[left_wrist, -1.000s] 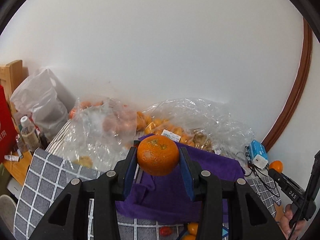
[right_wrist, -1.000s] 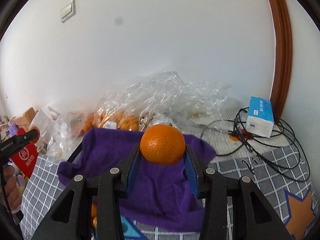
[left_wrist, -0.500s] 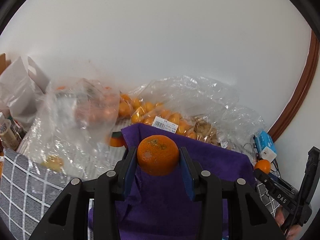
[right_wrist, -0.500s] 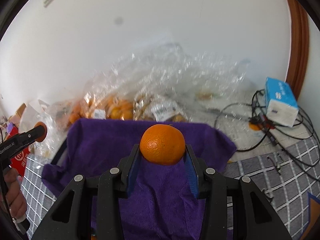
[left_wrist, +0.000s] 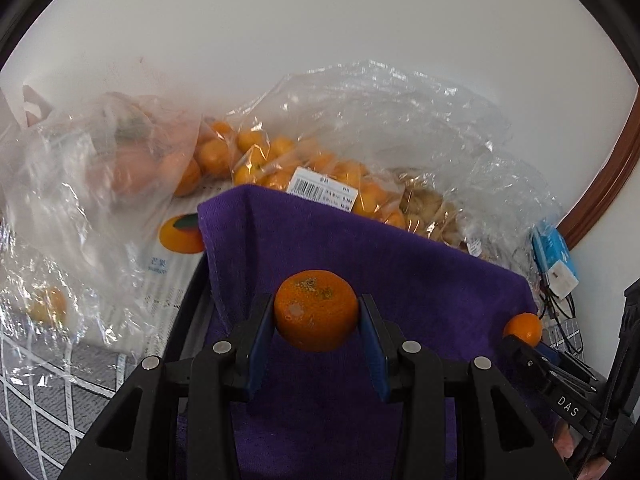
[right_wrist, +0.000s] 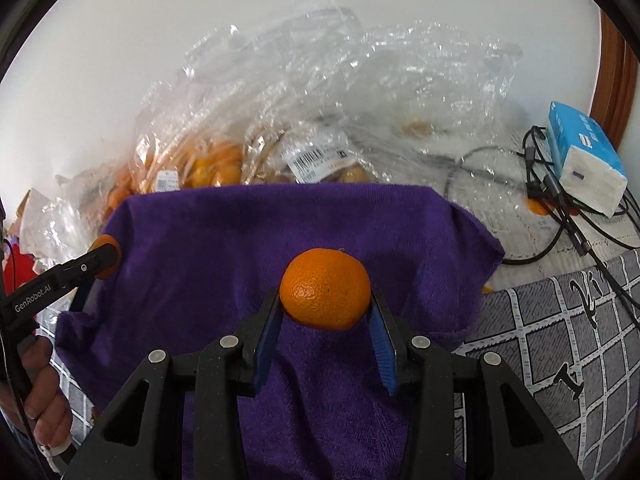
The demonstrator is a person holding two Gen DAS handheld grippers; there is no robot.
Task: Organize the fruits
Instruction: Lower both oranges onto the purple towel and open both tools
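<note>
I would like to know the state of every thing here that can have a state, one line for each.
left gripper: shut on an orange
left orange: held above the cloth
right gripper: shut on an orange
right orange: held above the cloth
purple cloth: draped over something hidden
bag of small oranges: lying behind the cloth, labelled
tissue pack: lying on cables

Plastic bags [left_wrist: 360,152] crowding cloth's [left_wrist: 360,256] far edge
</note>
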